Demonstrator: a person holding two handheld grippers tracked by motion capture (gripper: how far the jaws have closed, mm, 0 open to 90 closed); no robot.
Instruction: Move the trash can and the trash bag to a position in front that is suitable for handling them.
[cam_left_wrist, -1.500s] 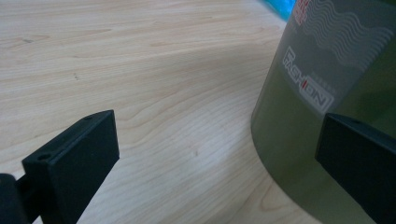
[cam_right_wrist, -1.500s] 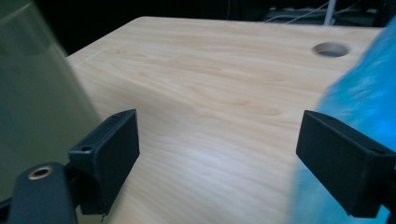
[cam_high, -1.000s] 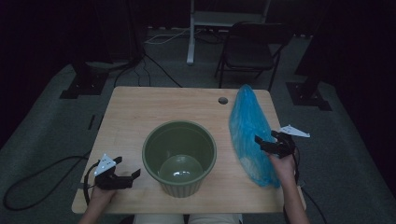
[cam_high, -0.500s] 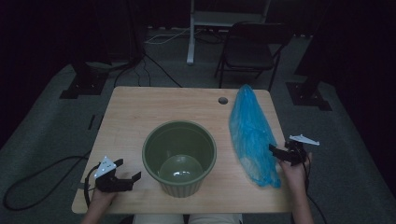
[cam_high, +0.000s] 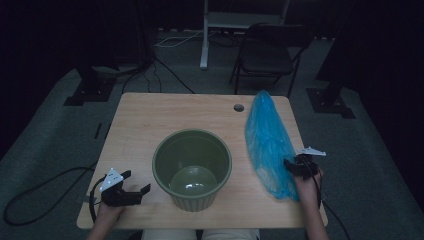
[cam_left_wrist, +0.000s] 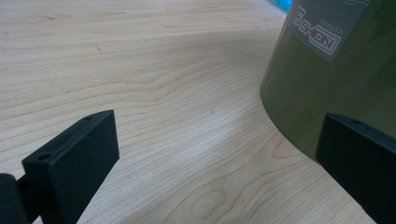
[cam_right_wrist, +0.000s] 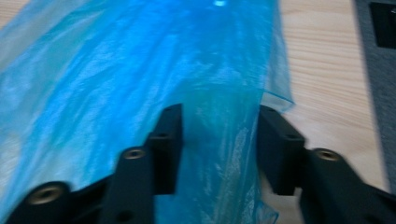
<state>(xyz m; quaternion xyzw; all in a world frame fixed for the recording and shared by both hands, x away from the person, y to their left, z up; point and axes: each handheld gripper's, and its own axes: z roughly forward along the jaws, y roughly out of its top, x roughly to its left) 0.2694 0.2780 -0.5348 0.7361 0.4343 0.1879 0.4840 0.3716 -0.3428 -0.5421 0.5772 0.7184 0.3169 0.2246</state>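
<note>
The right gripper (cam_right_wrist: 217, 140) is closing its jaws, now at a narrow gap, around the near edge of the blue plastic bag (cam_high: 269, 142), a fold of film standing between them, apparently to secure a corner for lifting. The bag is lying flat on the worktop (cam_high: 150, 120), its long axis running straight ahead from those jaws. The left gripper (cam_high: 134, 191) is resting with jaws wide and empty, the green bin (cam_high: 192, 167) just beside one jaw.

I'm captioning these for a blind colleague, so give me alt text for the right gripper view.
The right gripper has its two black jaws on either side of an edge fold of a blue plastic bag, closing in on it but with a gap left. The crinkled bag lies on a light wooden table.
</note>
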